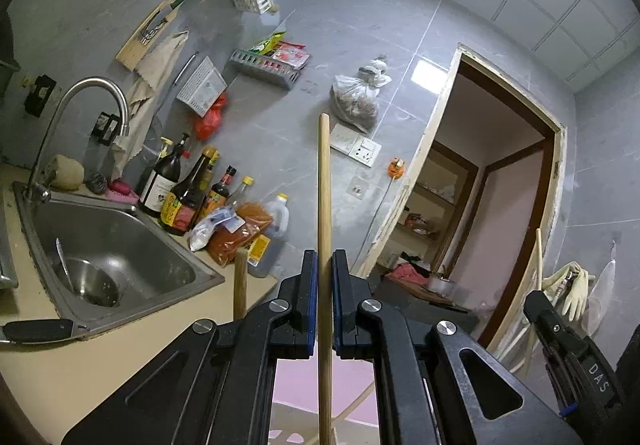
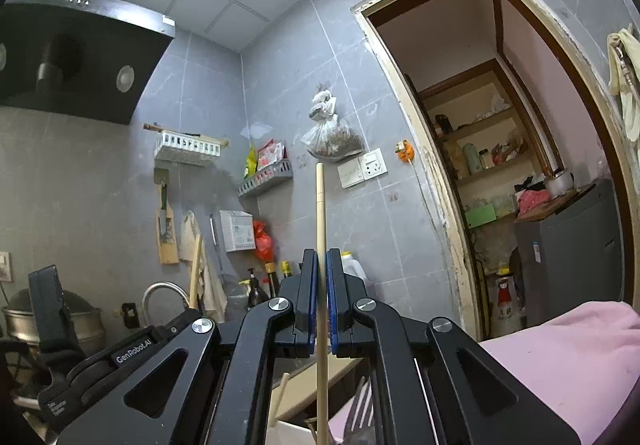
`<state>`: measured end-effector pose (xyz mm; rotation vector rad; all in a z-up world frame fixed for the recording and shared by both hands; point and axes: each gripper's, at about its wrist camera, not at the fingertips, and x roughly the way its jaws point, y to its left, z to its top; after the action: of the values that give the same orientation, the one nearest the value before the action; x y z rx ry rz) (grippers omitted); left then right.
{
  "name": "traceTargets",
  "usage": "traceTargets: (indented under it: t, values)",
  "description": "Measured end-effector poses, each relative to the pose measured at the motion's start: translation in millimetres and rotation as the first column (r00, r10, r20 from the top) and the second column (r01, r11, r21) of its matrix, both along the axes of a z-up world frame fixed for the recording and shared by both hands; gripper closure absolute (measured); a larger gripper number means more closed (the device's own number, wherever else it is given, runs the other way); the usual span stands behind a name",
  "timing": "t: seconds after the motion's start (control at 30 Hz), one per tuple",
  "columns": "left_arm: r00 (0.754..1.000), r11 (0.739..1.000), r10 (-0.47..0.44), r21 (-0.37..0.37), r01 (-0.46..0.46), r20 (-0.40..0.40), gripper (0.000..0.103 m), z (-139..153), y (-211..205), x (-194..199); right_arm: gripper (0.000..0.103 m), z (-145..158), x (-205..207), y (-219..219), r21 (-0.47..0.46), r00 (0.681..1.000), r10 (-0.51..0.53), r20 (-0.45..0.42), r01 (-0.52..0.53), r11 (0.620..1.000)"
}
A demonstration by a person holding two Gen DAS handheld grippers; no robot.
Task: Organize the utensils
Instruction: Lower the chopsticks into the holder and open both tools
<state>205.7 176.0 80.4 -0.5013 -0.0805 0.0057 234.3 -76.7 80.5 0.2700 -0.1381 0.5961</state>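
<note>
Utensils are what we are tidying, and we think the job is midway. Our left gripper (image 1: pixel 323 277) squeezes one wooden stick (image 1: pixel 324 185), standing straight up near the sink (image 1: pixel 120 241). Our right gripper (image 2: pixel 322 277) squeezes a second, thinner stick (image 2: pixel 320 213), upright too. That makes two in our grips. Low down near us, a white holder (image 2: pixel 292 433) has more handles; we cannot count them. One spoon (image 1: pixel 64 265) lies in the sink.
</note>
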Motion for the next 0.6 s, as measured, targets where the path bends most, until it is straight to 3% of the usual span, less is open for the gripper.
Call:
traceTargets:
  t: [0.33,0.5,0.6]
  values:
    - [1.000,0.999,0.027,0.044,-0.027,-0.004,0.098,-6.8,-10.2,3.2,0.100,-9.4,-0.5,5.5,-0.019,1.000,-0.002,-0.008,0.002,1.000]
    - [0.999,0.994,0.043,0.106,-0.041,-0.015,0.098,-13.5,-22.4,0.6,0.099,-12.8,-2.5,6.0,-0.014,1.000,-0.015,0.001,0.015,1.000]
    - [0.999,0.982,0.049,0.185,-0.045,-0.020,0.098,-19.9,-35.9,-4.4,0.099,-17.4,-6.3,7.3,-0.013,0.999,-0.037,0.006,0.037,0.999]
